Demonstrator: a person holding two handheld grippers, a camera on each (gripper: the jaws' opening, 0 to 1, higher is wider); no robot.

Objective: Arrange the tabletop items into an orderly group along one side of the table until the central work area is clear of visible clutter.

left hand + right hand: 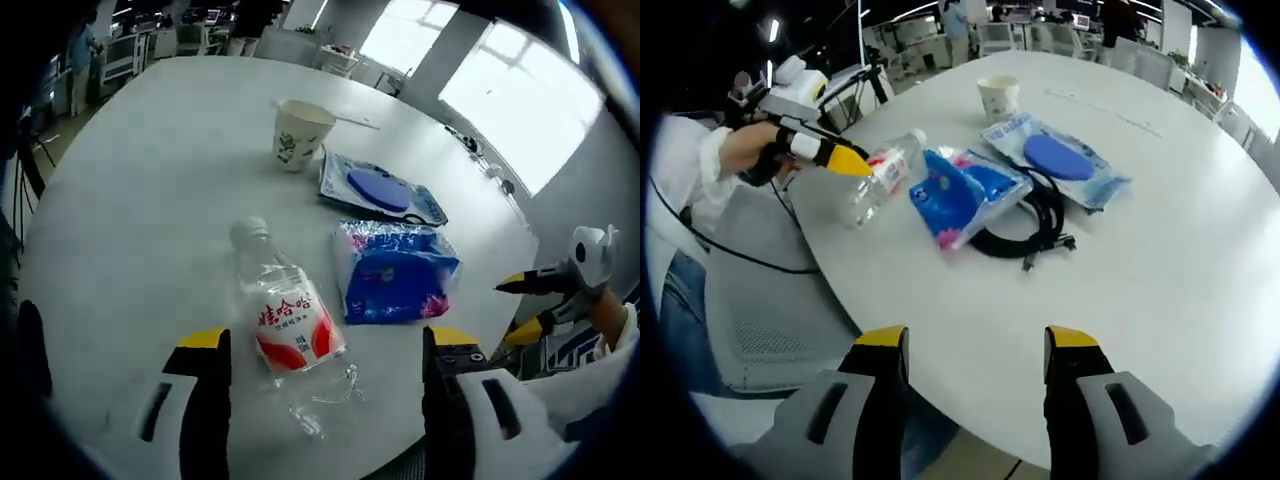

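Mostly, counter (140, 200): white, rounded, office room behind.
Bottle (285, 320): lying just ahead of left hand-held gripper (325, 350), jaws apart, empty.
Right hand-held gripper (975, 345): apart, empty, over near edge; open counter beyond.

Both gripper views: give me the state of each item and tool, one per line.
Water bottle: lying on its side, capped, between the left tool's jaws, not gripped.
Paper cup: upright.
Blue tissue pack: lying flat, sealed.
Packaged blue disc: flat.
Black cable: coiled.
Left tool: open.
Right tool: open, empty.
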